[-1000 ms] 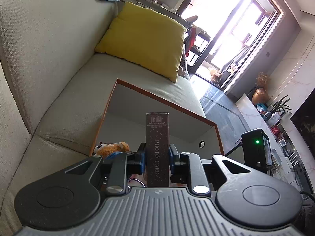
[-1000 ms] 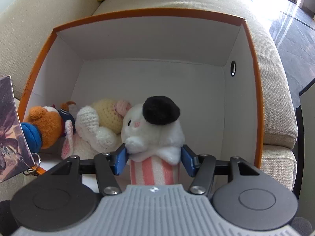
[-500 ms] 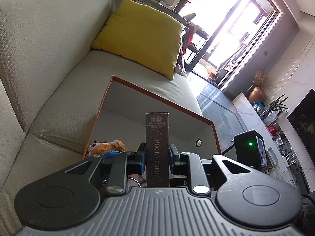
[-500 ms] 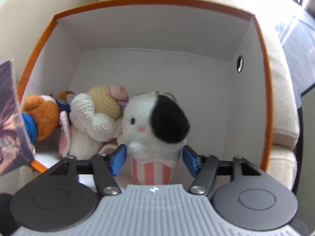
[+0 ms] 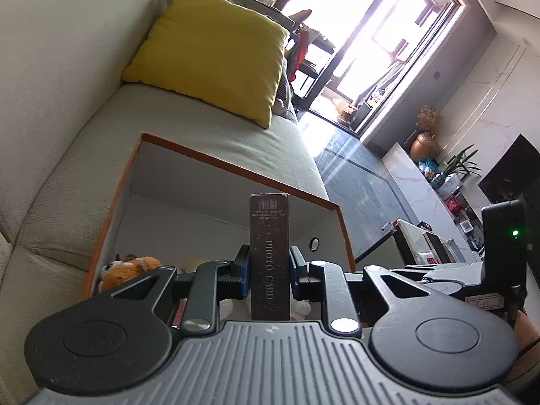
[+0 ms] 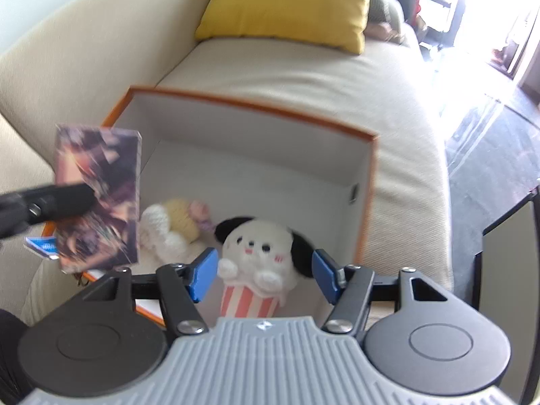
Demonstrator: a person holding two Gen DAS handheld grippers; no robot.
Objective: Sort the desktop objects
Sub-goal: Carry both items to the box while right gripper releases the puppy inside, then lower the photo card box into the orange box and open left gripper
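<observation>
My left gripper [image 5: 269,275] clamps the photo card box [image 5: 269,253] upright between its blue pads. My right gripper [image 6: 264,273] stands spread wide, pads clear of the black-and-white plush [image 6: 261,256] at 12 o'clock, which sits inside the orange-rimmed box [image 6: 366,209]. At 10 o'clock a crocheted plush [image 6: 172,227] lies beside it. Beyond, the sofa [image 6: 303,77] carries a yellow cushion [image 6: 290,3].
</observation>
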